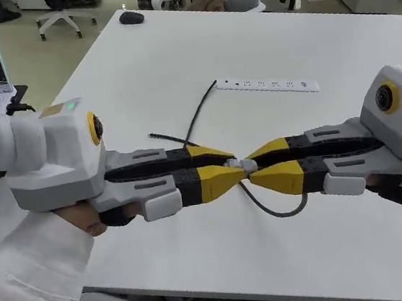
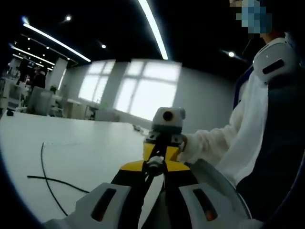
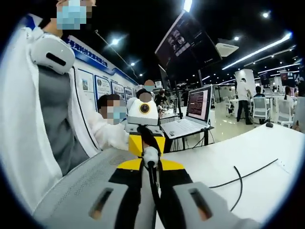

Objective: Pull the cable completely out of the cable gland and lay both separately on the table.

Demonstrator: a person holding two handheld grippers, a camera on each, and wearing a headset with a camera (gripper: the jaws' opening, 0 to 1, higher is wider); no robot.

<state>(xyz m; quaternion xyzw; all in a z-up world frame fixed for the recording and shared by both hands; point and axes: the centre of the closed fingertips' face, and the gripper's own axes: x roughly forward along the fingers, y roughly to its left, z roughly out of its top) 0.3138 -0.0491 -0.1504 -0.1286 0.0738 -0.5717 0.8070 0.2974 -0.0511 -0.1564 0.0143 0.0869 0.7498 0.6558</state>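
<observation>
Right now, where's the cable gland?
Head view, centre: the cable gland is pinched between the tips of the left gripper and right gripper, above the table, nearer than the power strip.

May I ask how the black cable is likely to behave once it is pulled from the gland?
Probably floppy: the cable curves in a loose loop under the right tongs instead of holding straight. Likely light, since it looks thin beside the cable gland. Its long tail lying on the table may drag and snake along.

Matt black cable (image 1: 288, 214) — seemingly rubber
</observation>
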